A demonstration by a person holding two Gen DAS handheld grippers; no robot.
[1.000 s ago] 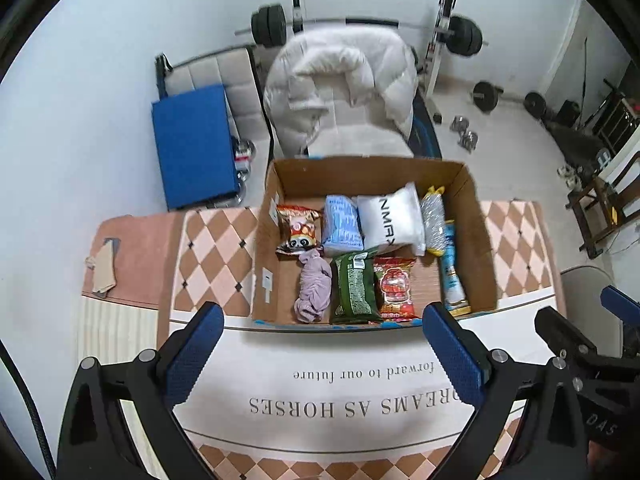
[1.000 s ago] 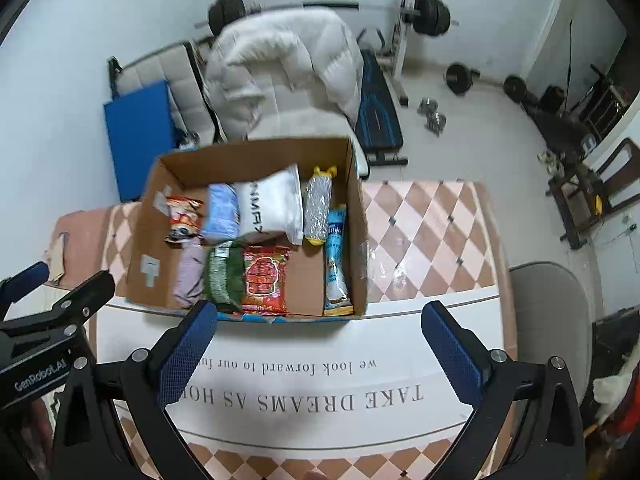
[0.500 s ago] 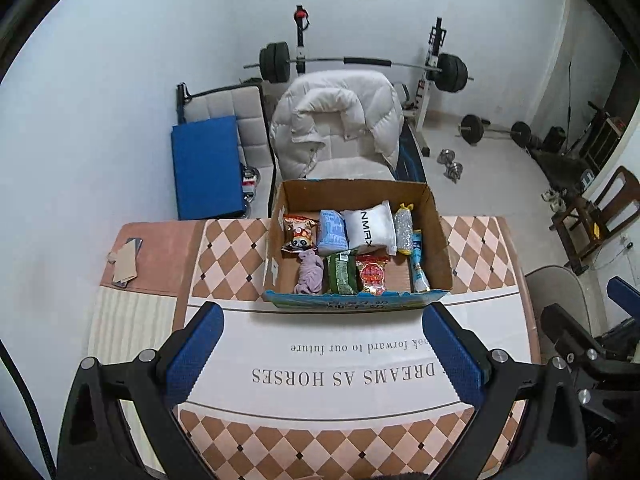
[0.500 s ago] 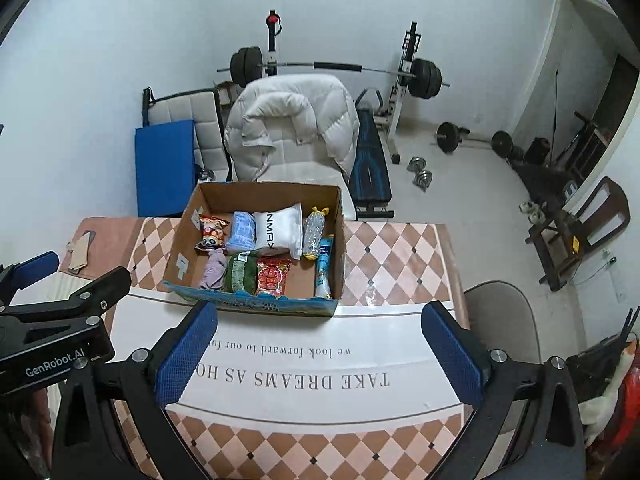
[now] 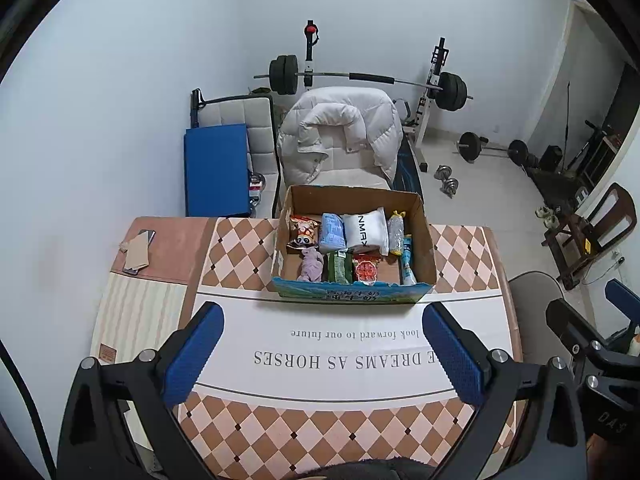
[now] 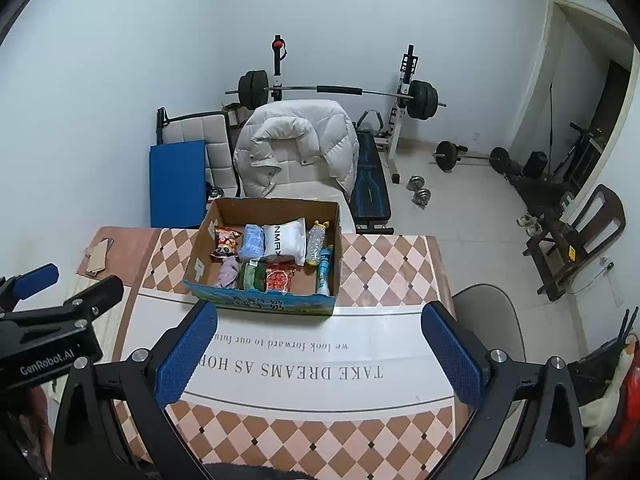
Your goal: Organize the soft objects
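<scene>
Soft packets (image 5: 352, 248) fill the cardboard box (image 5: 352, 299) on the table (image 5: 360, 360).

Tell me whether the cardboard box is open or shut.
Open. The cardboard box has no lid over it, and the snack packets inside show from above in both wrist views.
</scene>
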